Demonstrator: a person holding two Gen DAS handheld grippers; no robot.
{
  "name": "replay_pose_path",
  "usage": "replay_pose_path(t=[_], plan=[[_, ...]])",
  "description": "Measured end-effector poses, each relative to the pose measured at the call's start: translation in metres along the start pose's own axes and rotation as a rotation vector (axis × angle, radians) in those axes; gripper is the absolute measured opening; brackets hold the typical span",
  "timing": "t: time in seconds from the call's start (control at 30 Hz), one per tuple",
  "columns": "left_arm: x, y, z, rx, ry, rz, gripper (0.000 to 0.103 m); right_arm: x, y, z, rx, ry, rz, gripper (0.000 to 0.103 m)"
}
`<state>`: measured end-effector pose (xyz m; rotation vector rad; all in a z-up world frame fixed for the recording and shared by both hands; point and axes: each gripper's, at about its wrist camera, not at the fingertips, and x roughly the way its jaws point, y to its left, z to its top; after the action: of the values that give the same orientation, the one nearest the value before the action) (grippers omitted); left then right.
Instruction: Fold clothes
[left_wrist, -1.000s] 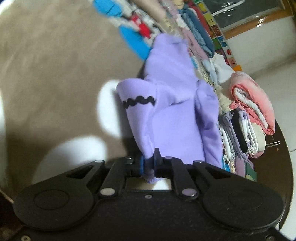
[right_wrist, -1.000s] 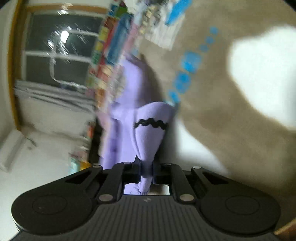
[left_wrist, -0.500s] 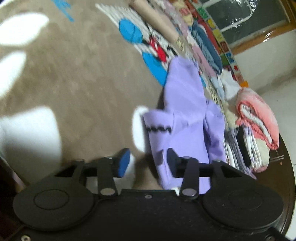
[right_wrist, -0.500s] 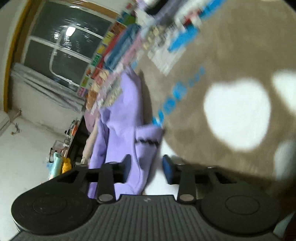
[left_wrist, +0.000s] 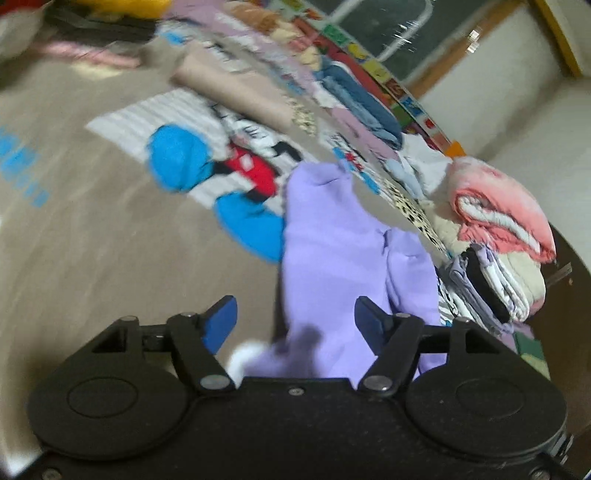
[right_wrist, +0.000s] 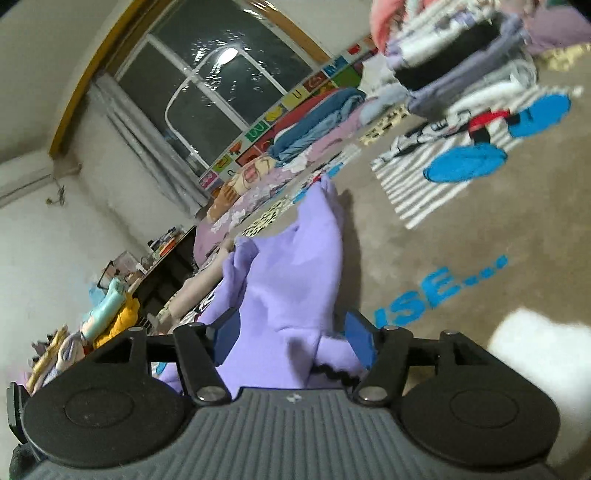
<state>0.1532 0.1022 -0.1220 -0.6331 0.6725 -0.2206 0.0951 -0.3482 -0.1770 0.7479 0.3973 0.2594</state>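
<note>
A lilac garment (left_wrist: 332, 258) with black zigzag trim lies loosely bunched on the tan blanket (left_wrist: 92, 240). It also shows in the right wrist view (right_wrist: 291, 273), where the trim sits at its near edge. My left gripper (left_wrist: 295, 317) is open, its jaws wide apart over the garment's near end, holding nothing. My right gripper (right_wrist: 293, 332) is open too, its blue pads either side of the garment's near end without gripping it.
A stack of folded clothes (left_wrist: 498, 254) topped by a pink blanket stands to the right. A striped cartoon print with blue shapes (left_wrist: 221, 170) lies behind the garment. More folded clothes (right_wrist: 314, 118) line the wall under a window. A dark table edge (left_wrist: 569, 295) shows at right.
Both grippers were shut on the lilac garment a second ago. They have opened and let it go, and it now lies on the blanket. Both views have swung upward toward the wall.
</note>
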Motion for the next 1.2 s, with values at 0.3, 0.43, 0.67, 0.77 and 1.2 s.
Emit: replay_pose_path(t=[0.3,0.43,0.67,0.77,1.2], plan=[[0.069,-0.024,0.059,0.057,0.039,-0.011,0.078,0.030,-0.020,0.025,0.069,-0.025,0.041,0.070],[0.100,-0.035,0.080,0.141,0.037,0.069,0.078,0.042,-0.029,0.027,0.090,-0.007,0.041,0.070],[0.153,-0.028,0.110,0.161,0.079,0.108,0.075,0.061,-0.042,0.032,0.140,0.000,0.035,0.070],[0.170,-0.022,0.121,0.144,0.090,0.087,0.075,0.067,-0.047,0.032,0.156,0.002,0.031,0.070],[0.223,-0.001,0.140,0.063,0.139,0.008,0.056,0.075,-0.048,0.031,0.123,-0.001,0.041,0.070]])
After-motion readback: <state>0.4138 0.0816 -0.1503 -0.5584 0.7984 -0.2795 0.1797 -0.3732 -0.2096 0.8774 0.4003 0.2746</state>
